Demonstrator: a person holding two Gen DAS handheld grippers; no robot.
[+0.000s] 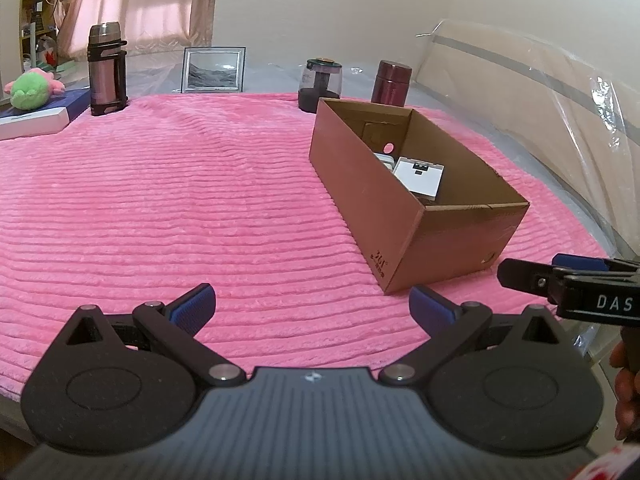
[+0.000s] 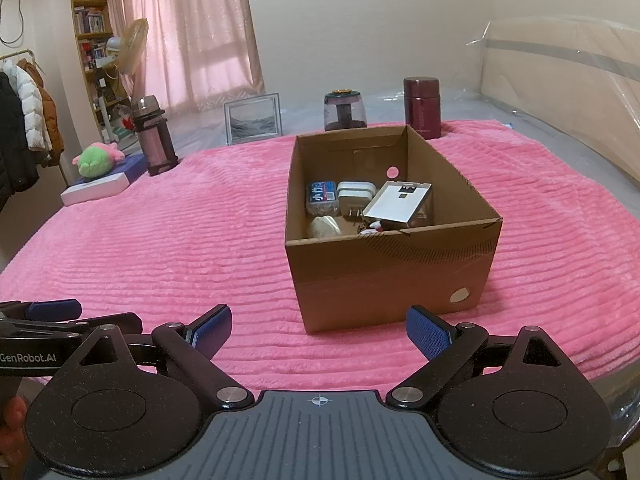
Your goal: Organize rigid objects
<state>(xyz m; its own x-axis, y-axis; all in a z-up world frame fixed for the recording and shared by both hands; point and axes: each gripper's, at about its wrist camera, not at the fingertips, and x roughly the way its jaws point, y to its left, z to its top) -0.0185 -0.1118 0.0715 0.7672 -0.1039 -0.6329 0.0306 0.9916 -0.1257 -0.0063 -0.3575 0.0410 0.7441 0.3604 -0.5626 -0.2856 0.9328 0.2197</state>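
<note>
An open cardboard box [image 2: 394,272] [image 1: 404,220] stands on the pink ribbed blanket [image 2: 180,248] [image 1: 180,208]. Inside it lie a white flat case [image 2: 396,206] [image 1: 419,178], a white plug adapter [image 2: 354,196], a blue packet [image 2: 320,196] and a pale lump [image 2: 326,227]. My right gripper [image 2: 319,330] is open and empty, low over the blanket just in front of the box. My left gripper [image 1: 312,308] is also open and empty, left of the box's near corner. Each gripper shows at the edge of the other's view.
Along the blanket's far edge stand a steel thermos [image 2: 154,142] [image 1: 105,68], a picture frame [image 2: 253,118] [image 1: 214,70], a dark jar [image 2: 345,110] [image 1: 320,84] and a maroon flask [image 2: 422,106] [image 1: 391,82]. A green plush toy [image 2: 96,160] [image 1: 30,90] lies on boxes at the left.
</note>
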